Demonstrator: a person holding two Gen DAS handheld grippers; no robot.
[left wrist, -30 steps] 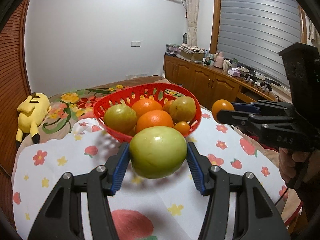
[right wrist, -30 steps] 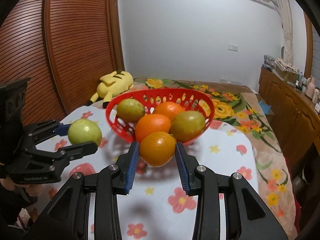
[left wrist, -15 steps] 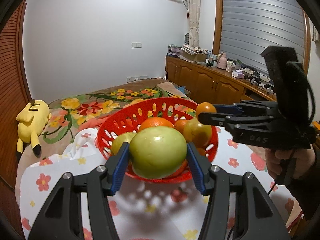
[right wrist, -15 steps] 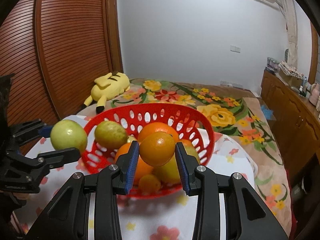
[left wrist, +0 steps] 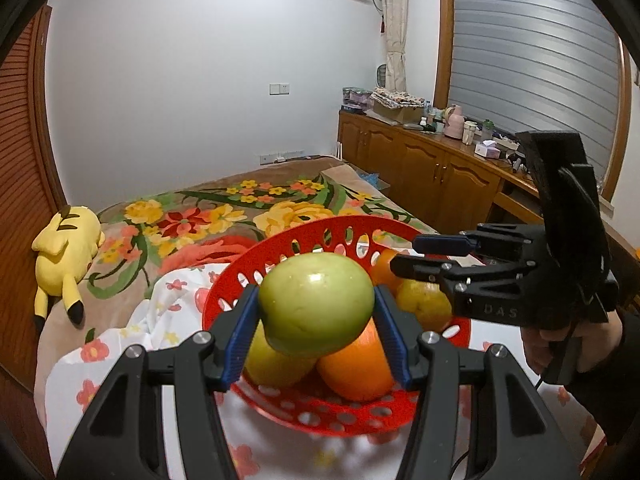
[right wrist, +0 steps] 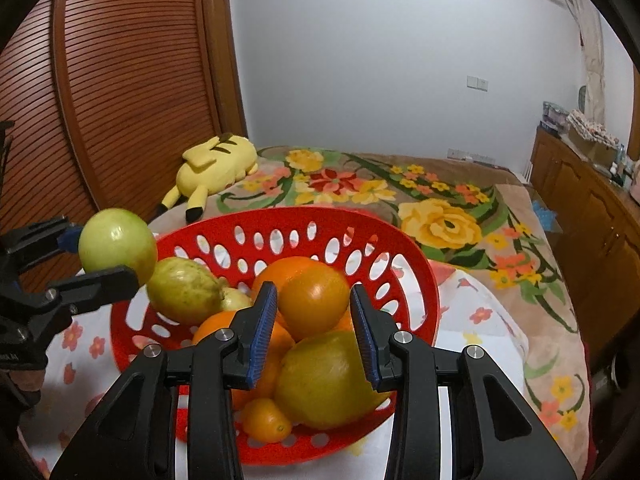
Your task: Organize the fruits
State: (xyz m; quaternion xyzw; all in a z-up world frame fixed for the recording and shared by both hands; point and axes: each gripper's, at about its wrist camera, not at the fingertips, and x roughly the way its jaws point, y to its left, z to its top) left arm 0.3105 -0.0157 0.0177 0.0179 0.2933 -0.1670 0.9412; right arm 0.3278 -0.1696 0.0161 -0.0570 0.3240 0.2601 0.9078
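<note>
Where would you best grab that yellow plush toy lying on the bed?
Across its soft body, coming from above. It lies flat on the blanket, with thin legs and ears that would slip; the plump middle squashes and gives the tool most to pinch.

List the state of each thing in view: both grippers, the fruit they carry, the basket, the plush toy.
Left gripper: shut on the green apple.
Green apple: held above the red basket.
Right gripper: jaws opening, the orange between them.
Orange: over the basket's fruit pile, pads no longer pressing it.
Red basket: upright, filled with fruit.
Yellow plush toy: lying on the floral blanket.
</note>
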